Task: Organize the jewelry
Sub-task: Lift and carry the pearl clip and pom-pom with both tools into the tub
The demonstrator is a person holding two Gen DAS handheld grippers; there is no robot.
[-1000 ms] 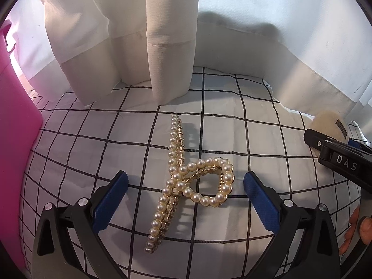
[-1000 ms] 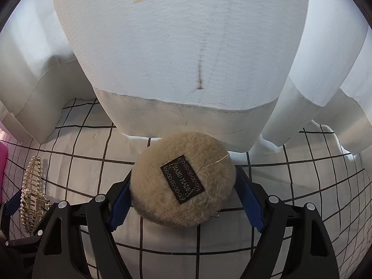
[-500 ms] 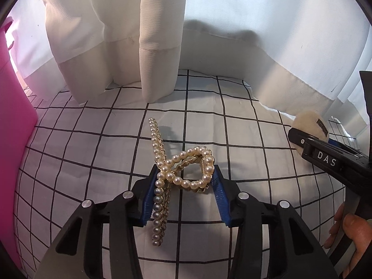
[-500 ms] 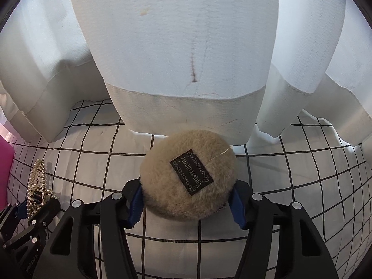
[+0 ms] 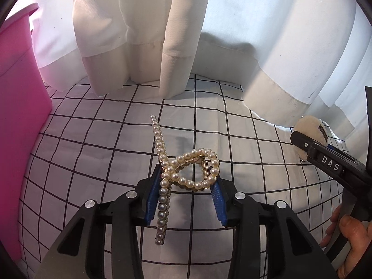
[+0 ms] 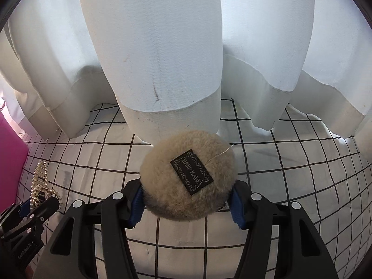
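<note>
A pearl hair claw (image 5: 168,176) with a gold spring hangs just above the gridded cloth (image 5: 93,139). My left gripper (image 5: 186,186) has its blue pads pressed on the claw's looped end, and its jaws are still closing. A round beige fluffy puff (image 6: 162,162) with a black "HAND MADE" label sits between the pads of my right gripper (image 6: 186,200), which is shut on it and holds it off the cloth. The right wrist view also catches the claw (image 6: 39,179) at lower left. The puff (image 5: 309,127) also appears at the right edge of the left wrist view.
A pink container (image 5: 18,116) stands at the left. White curtains (image 5: 139,34) hang along the back and touch the cloth. A person's hand (image 5: 353,227) holds the right gripper's handle at the lower right.
Both grippers went from wide apart to pressed on their objects. The claw and the puff have since come up off the cloth, and both views have pulled back.
</note>
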